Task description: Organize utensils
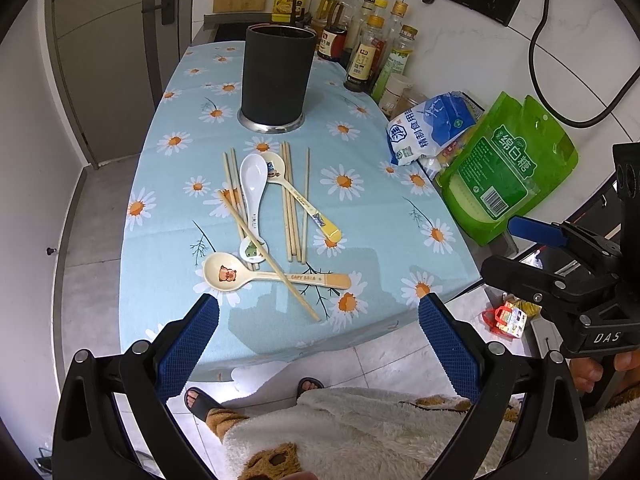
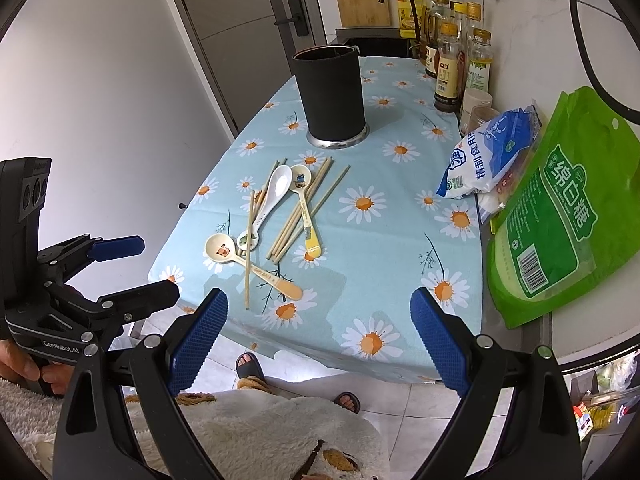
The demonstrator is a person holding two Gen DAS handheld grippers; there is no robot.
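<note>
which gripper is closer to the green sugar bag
Right. The right gripper hangs off the table's near edge with the green sugar bag just to its right; the left gripper sits further left, beyond it.

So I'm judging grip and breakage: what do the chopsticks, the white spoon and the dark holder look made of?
Chopsticks: pale, matte tan sticks, probably bamboo or wood. White spoon: glossy with highlights, likely glazed ceramic, possibly melamine. Holder: matte black wall, plastic or coated metal, on a shiny metal-looking base ring.
</note>
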